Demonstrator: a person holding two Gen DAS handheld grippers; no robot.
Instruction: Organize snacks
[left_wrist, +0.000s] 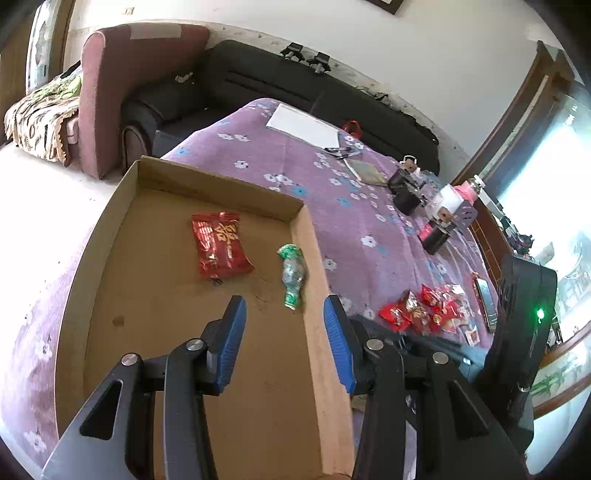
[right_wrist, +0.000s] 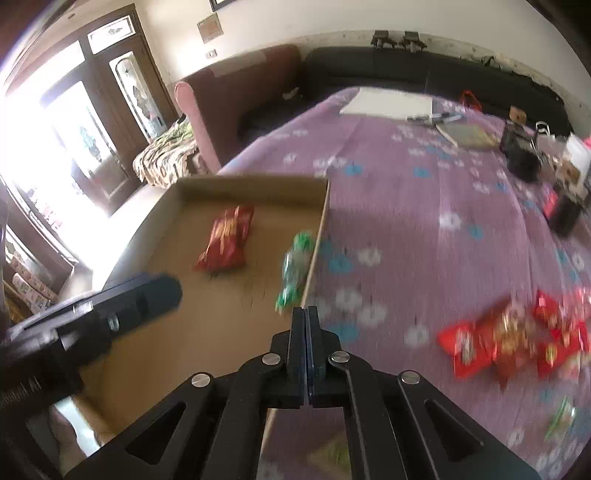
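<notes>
Left gripper sits above the cardboard box, blue fingers spread apart, nothing between them. Its right finger is over the box's right wall, its left finger over the box floor

Right gripper has its fingers pressed together, nothing visible between them. It sits just at the near end of the box's right wall. The right wrist view is motion-blurred, so fine detail is lost there

The box lies on the table's left side, on a purple flowered cloth, open top, shallow walls. Two snacks are inside:
- red packet with gold print, flat on the box floor toward the far end, seen again in the right wrist view
- green wrapped candy, just beside the right wall, close ahead of the left gripper; also in the right wrist view

Outside the box, a pile of red snack packets lies on the cloth near the table's near right side, well apart from the box. In the right wrist view the pile is to the right of the closed gripper

Far end of the table: white sheet, pens, a flat booklet. Right edge: a few dark containers. Black sofa beyond the table
</notes>
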